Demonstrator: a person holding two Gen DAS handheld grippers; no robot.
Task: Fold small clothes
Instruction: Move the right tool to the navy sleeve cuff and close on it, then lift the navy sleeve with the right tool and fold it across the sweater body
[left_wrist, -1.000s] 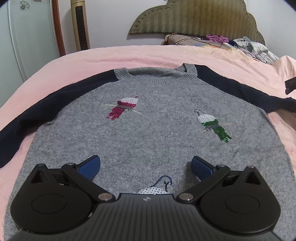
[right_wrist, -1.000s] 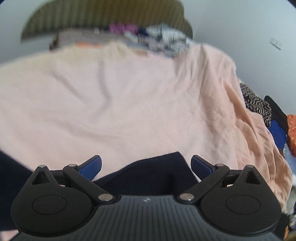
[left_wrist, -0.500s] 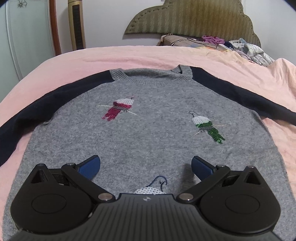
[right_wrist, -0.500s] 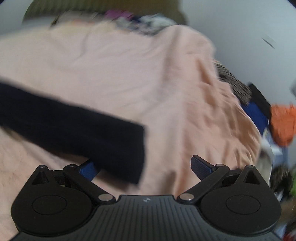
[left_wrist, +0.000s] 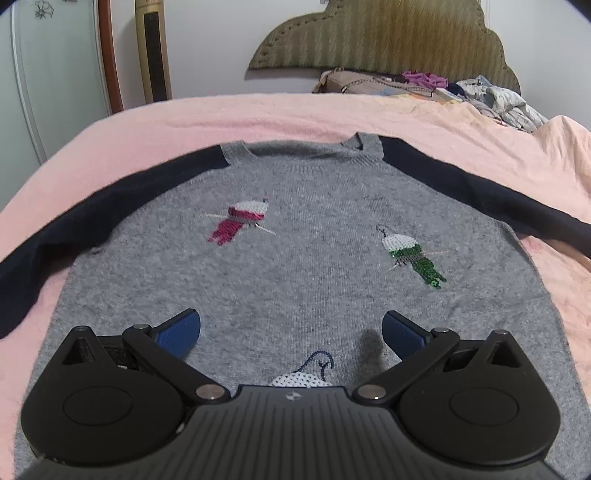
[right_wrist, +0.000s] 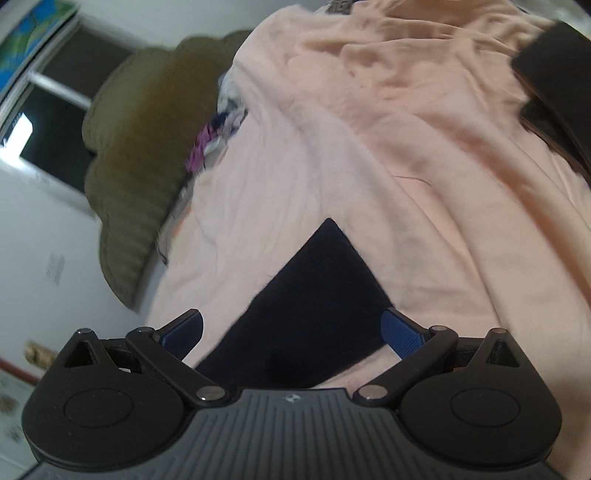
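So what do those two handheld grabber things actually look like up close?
Both look identical. The left gripper and right gripper each have a ribbed dark body with a small white logo, rounded black side lobes, silver pivot pins, and two black linkage arms ending in textured blue finger pads.

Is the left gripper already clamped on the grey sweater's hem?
No, the left gripper is open above the sweater, its fingers spread wide.

The left claw (left_wrist: 291, 328) is held level, its blue fingers (left_wrist: 177, 328) spread wide and gripping nothing; the right claw (right_wrist: 291, 328) is rolled sideways. Its fingers (right_wrist: 400, 330) are likewise parted, empty.
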